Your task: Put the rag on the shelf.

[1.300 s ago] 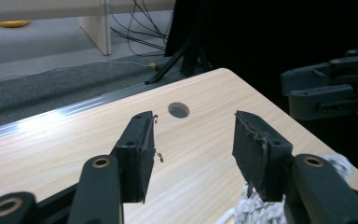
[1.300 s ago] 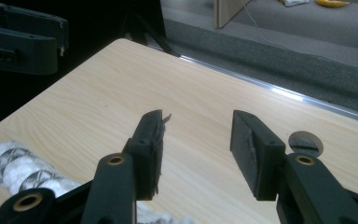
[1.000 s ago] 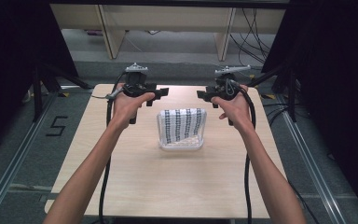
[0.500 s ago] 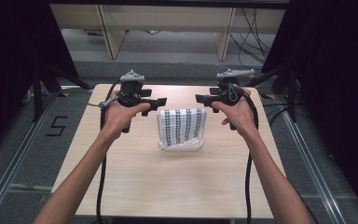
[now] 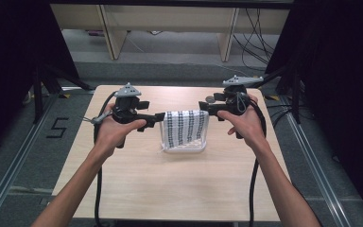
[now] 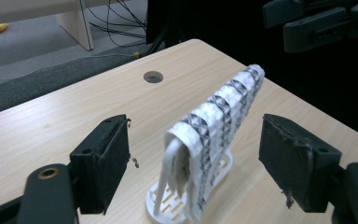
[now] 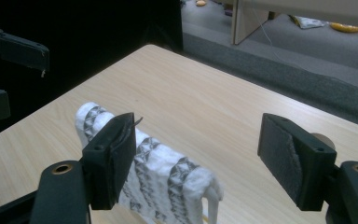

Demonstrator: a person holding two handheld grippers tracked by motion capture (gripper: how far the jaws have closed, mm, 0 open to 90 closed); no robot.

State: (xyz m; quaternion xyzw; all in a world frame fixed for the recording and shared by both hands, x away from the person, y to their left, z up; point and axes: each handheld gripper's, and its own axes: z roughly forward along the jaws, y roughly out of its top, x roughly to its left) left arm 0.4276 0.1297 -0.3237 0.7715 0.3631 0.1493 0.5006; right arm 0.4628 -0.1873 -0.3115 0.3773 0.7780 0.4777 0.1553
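A white cloth with black patterned stripes (image 5: 185, 128) hangs over a small white plastic rack (image 5: 184, 147) at the table's middle. My left gripper (image 5: 159, 116) sits at the cloth's left end, jaws open. In the left gripper view the cloth (image 6: 221, 114) and rack base (image 6: 165, 201) stand end-on between the open jaws of the left gripper (image 6: 200, 161), untouched. My right gripper (image 5: 203, 108) is at the cloth's upper right end. In the right gripper view the cloth (image 7: 161, 179) lies low, partly behind the left jaw of the open right gripper (image 7: 203, 158).
The light wooden table (image 5: 179, 189) has a round hole (image 6: 153, 76) near its far edge. Wooden furniture legs (image 5: 111, 28) and cables (image 5: 260, 23) stand behind it. Dark frames flank both sides, and a floor mark "5" (image 5: 58, 127) lies to the left.
Both hands have moved toward the person and inward, bringing the grippers from behind the cloth to its two ends. The cloth and rack have not moved.
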